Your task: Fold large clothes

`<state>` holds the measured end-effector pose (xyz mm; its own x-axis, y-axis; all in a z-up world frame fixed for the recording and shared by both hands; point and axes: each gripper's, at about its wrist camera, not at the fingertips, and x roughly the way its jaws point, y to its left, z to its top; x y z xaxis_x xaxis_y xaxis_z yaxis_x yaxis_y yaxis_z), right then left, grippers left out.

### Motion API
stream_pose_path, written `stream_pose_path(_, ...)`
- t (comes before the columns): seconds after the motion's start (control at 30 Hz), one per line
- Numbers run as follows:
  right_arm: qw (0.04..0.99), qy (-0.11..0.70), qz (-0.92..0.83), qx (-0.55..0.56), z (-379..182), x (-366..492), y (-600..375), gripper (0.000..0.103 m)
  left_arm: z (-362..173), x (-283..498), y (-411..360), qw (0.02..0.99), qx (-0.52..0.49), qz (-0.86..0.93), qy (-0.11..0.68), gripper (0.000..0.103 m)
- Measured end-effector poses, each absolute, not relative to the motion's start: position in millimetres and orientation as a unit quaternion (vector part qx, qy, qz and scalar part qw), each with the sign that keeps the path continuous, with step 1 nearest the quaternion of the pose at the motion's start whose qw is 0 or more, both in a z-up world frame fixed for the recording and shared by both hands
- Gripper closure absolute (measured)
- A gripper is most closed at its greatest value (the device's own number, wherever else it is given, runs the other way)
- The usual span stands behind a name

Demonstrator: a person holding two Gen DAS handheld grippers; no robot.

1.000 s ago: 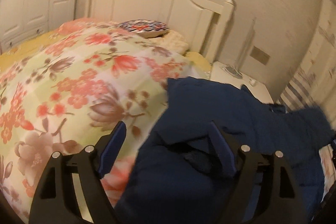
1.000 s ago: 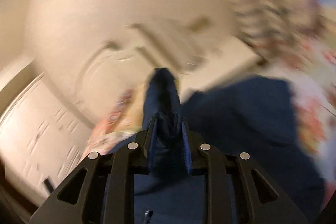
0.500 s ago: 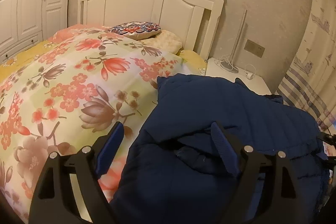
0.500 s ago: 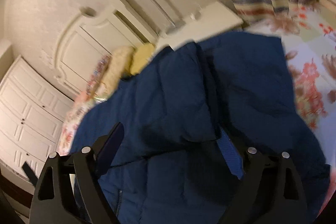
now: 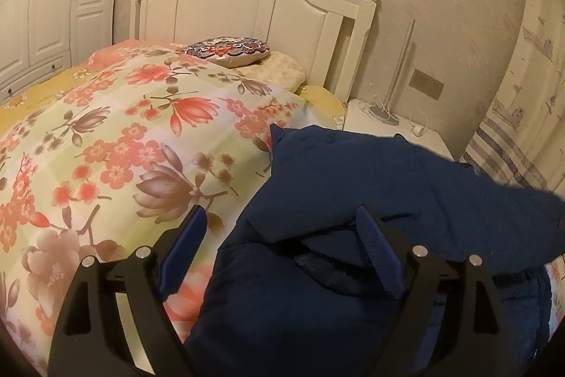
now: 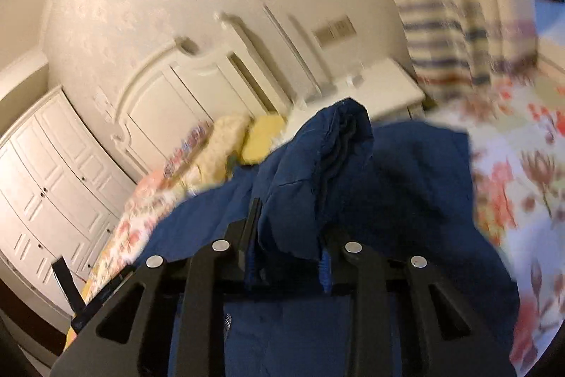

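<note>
Jacket on the bed's near right

The jacket (image 5: pixel 370 200) lies on the quilt (image 5: pixel 123 147) — cushion (image 5: pixel 227 47) and headboard (image 5: pixel 247 6) far behind, nightstand (image 5: pixel 388 129) to the right — wardrobe (image 5: pixel 39 6) far left.

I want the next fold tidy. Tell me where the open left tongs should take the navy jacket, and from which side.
Take the navy jacket at the folded flap edge lying right between the left tongs, coming in from the floral quilt side. That edge is raised and layered, so there is a lip to pinch, and it faces the open jaws. The right tongs already pinch a bunched part, so avoid that side.
</note>
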<state>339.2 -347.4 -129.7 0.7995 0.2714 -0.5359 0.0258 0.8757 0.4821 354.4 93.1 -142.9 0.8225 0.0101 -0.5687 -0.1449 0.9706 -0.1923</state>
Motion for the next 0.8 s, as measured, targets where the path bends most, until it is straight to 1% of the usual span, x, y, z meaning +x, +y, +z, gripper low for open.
stream_pose_path(0.07,0.905,0.357,0.044,0.227,-149.5,344.1,-345.4,0.072,-143.2,354.8,91.3,0.948,-0.11,0.04,0.296,0.016)
stream_pose_path(0.1,0.89,0.38,0.035,0.249,-163.7,344.8,-350.8,0.068,-143.3,354.6,91.2,0.948,-0.11,0.04,0.296,0.016)
stream_pose_path(0.13,0.886,0.378,0.033,0.266,-166.9,340.9,-355.1,0.059,-143.4,354.5,91.9,0.948,-0.112,0.04,0.296,0.016)
stream_pose_path(0.17,0.886,0.37,0.029,0.278,-165.3,335.7,-358.2,0.056,-143.7,354.2,92.6,0.948,-0.114,0.041,0.296,0.016)
stream_pose_path(0.2,0.894,0.357,0.008,0.271,-157.2,328.0,-360.6,0.048,-144.0,354.2,93.9,0.947,-0.118,0.042,0.295,0.016)
stream_pose_path(0.23,0.905,0.338,-0.011,0.258,-147.4,321.2,-361.5,0.044,-144.0,354.2,94.7,0.947,-0.12,0.043,0.295,0.016)
stream_pose_path(0.27,0.924,0.304,-0.031,0.228,-131.2,312.3,-359.5,0.044,-143.7,354.2,95.2,0.947,-0.121,0.044,0.294,0.016)
stream_pose_path(0.37,0.954,0.26,-0.031,0.146,-102.7,307.1,-338.8,0.044,-141.1,351.6,92.9,0.95,-0.115,0.047,0.286,0.016)
stream_pose_path(0.43,0.963,0.263,-0.007,0.061,-94.8,318.4,-307.9,0.044,-139.1,349.2,89.4,0.953,-0.107,0.046,0.28,0.016)
stream_pose_path(0.53,0.955,0.296,0.02,-0.007,-110.8,341.6,-281.4,0.044,-138.5,348.1,86.4,0.955,-0.1,0.044,0.277,0.014)
stream_pose_path(0.63,0.934,0.356,0.008,-0.034,-145.5,363.9,-278.4,0.044,-138.3,347.3,90.7,0.954,-0.109,0.046,0.274,0.014)
stream_pose_path(0.67,0.929,0.369,0.017,-0.023,-158.6,366.4,-284.0,0.044,-137.9,346.7,92.1,0.954,-0.113,0.047,0.273,0.014)
stream_pose_path(0.8,0.927,0.374,0.03,0.004,-161.5,367.0,-290.7,0.043,-121.4,348.8,93.3,0.951,-0.145,0.034,0.271,0.014)
